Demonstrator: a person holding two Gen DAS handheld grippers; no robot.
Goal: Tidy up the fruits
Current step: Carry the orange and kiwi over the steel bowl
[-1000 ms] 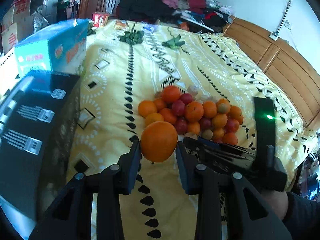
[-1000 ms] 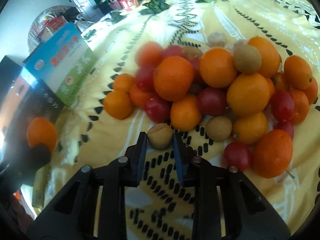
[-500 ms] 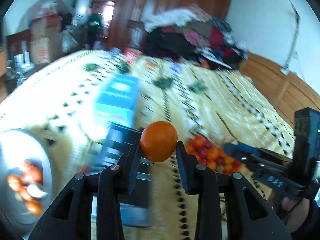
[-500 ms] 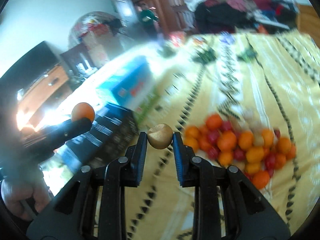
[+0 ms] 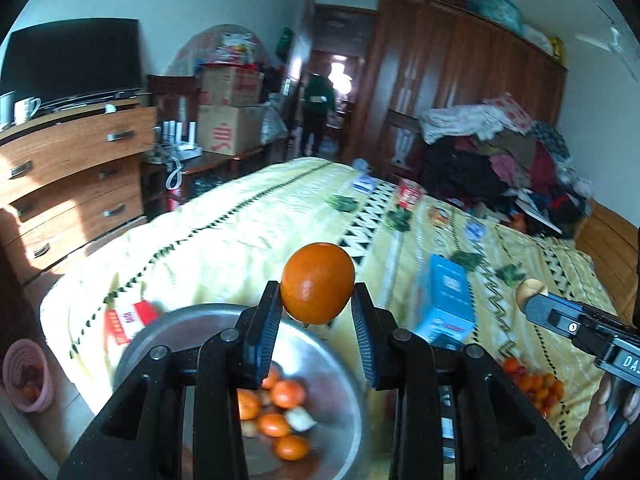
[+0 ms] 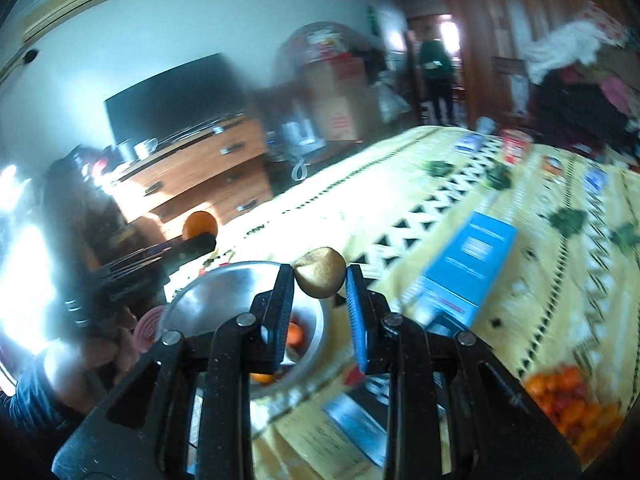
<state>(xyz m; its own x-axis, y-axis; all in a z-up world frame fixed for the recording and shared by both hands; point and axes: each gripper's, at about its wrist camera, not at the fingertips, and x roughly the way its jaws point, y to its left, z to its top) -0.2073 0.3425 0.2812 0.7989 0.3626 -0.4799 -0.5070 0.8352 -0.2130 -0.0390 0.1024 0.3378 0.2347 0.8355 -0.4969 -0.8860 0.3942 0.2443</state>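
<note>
Your left claw (image 5: 318, 312) is pinching the orange (image 5: 318, 294) above the bowl (image 5: 160, 332); your right claw (image 6: 320, 286) is pinching a small brown fruit (image 6: 320, 278) beside it. Both are looking round, firm and likely slippery, so keep gripping across their middles.

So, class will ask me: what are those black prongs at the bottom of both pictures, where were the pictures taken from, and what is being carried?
No robot here: a person holds a hand-held gripper in each hand, with a camera on each looking along its two fingers. One picture is from the left hand-held gripper, shut on an orange. The other is from the right hand-held gripper, shut on a small brown fruit. Below lie a yellow bedspread, a metal bowl holding oranges, a blue box and a fruit pile.
</note>
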